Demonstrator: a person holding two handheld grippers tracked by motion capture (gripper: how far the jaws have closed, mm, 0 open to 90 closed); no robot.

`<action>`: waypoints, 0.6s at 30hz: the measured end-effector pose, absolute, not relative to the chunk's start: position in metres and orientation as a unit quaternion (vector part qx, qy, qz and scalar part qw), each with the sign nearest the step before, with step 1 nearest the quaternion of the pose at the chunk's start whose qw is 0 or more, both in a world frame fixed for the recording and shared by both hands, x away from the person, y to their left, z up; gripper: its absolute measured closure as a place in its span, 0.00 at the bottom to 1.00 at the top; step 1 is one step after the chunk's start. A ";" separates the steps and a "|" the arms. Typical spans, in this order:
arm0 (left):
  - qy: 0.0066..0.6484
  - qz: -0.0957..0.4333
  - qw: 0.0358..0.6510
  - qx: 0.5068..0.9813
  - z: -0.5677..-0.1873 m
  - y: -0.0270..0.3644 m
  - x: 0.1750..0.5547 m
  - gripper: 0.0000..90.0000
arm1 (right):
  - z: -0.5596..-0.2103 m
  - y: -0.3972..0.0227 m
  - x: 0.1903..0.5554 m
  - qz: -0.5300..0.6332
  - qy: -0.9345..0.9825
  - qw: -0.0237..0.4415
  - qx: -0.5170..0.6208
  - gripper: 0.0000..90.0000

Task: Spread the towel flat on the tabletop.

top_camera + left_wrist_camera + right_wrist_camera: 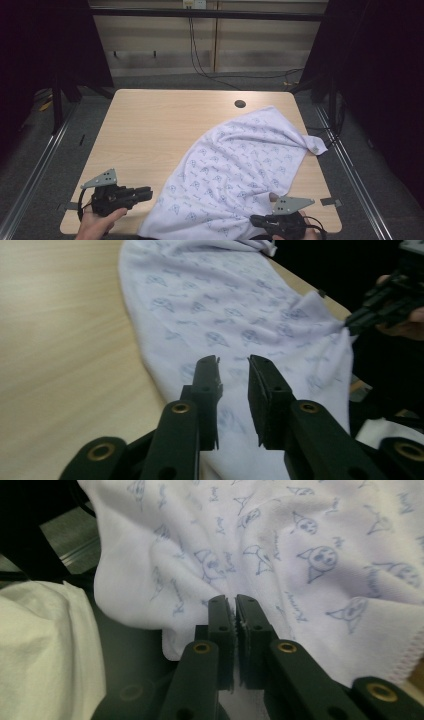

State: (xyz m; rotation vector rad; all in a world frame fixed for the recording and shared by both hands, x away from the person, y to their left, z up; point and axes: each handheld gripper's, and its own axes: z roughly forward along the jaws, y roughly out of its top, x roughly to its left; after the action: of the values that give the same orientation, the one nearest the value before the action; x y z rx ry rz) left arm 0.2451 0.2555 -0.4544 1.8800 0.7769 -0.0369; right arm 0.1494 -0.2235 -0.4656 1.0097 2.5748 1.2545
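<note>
A white cloth (pixel 240 160) printed with small blue cat faces lies spread over the right half of the wooden table (pixel 160 120), and its near edge hangs over the front. My left gripper (pixel 146 191) lies level by the cloth's left edge. In the left gripper view its jaws (pixel 234 360) stand apart over the cloth (pixel 215 305) with nothing between them. My right gripper (pixel 256 219) is at the cloth's near right corner. In the right gripper view it (pixel 235 598) is shut on a fold of the cloth (pixel 300 540). The right gripper (pixel 350 322) also appears far off, pinching the cloth's edge.
A round cable hole (pixel 240 104) sits in the table near its far edge. The cloth's far corner (pixel 316 146) droops over the right edge. Bare wood lies left of the cloth. Black cables (pixel 200 60) run down the back wall. A white fabric (pixel 45 645) lies low at the left.
</note>
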 end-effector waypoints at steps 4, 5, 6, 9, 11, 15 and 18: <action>0.344 0.003 0.488 0.802 -0.467 0.246 0.270 0.80 | -0.460 -0.228 0.157 0.416 0.839 0.064 0.345 0.84; 0.351 0.002 0.478 0.805 -0.471 0.242 0.277 0.78 | -0.460 -0.229 0.160 0.418 0.836 0.067 0.349 0.80; 0.356 -0.007 0.473 0.806 -0.476 0.238 0.285 0.78 | -0.461 -0.228 0.164 0.420 0.832 0.067 0.357 0.77; 0.354 -0.012 0.458 0.816 -0.484 0.219 0.305 0.77 | -0.459 -0.226 0.176 0.424 0.826 0.088 0.361 0.72; 0.347 -0.019 0.459 0.818 -0.486 0.204 0.318 0.77 | -0.458 -0.228 0.189 0.431 0.819 0.096 0.365 0.71; 0.332 -0.011 0.443 0.832 -0.491 0.174 0.337 0.74 | -0.459 -0.235 0.215 0.436 0.806 0.108 0.384 0.69; 0.339 0.005 0.424 0.840 -0.499 0.159 0.345 0.63 | -0.467 -0.240 0.229 0.428 0.805 0.109 0.396 0.68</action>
State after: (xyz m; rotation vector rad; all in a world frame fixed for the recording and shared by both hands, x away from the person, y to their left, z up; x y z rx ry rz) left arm 0.3453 0.1594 -0.4991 2.1003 0.8485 0.0117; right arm 0.2289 -0.2402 -0.4666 1.1654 2.3663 1.2579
